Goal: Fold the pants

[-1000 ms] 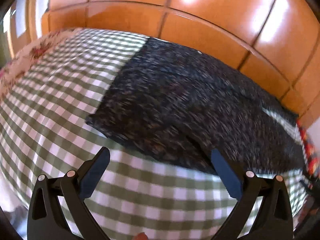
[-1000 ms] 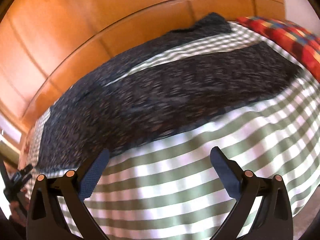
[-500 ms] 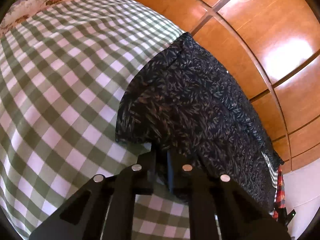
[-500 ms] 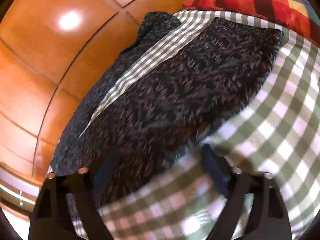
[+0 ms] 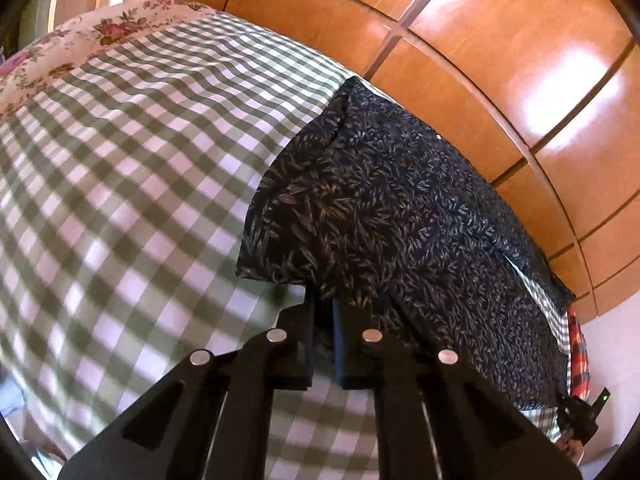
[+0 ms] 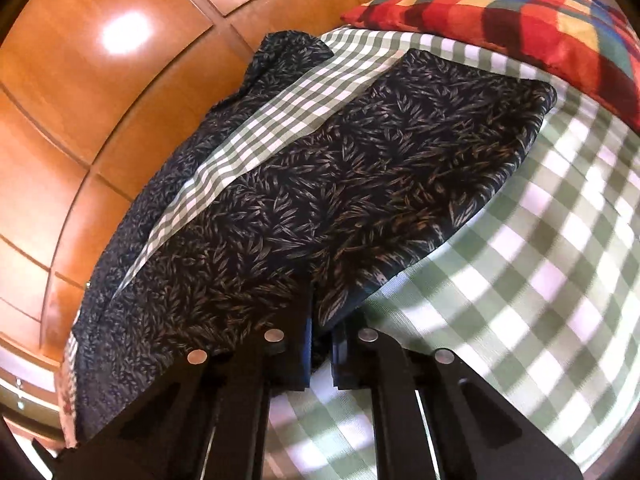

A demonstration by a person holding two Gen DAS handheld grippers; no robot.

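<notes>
Dark navy pants with a leaf print (image 5: 380,208) lie spread on a green-and-white checked bed cover (image 5: 120,184). My left gripper (image 5: 322,320) is shut on the pants' near edge close to the waistband end. In the right wrist view the pants (image 6: 360,184) show two legs with a strip of checked cover between them. My right gripper (image 6: 320,328) is shut on the near leg's edge, some way from the hem. Both edges look slightly lifted.
A glossy wooden panelled wall (image 5: 500,60) runs along the bed's far side. A floral pillow (image 5: 80,36) lies at the left end. A red, blue and yellow checked pillow (image 6: 520,12) lies at the right end, beside the leg hems.
Both grippers moved in from open above the cover and shut on the near edge of the pants, the left first, the right just now. The cloth edge has risen slightly.
</notes>
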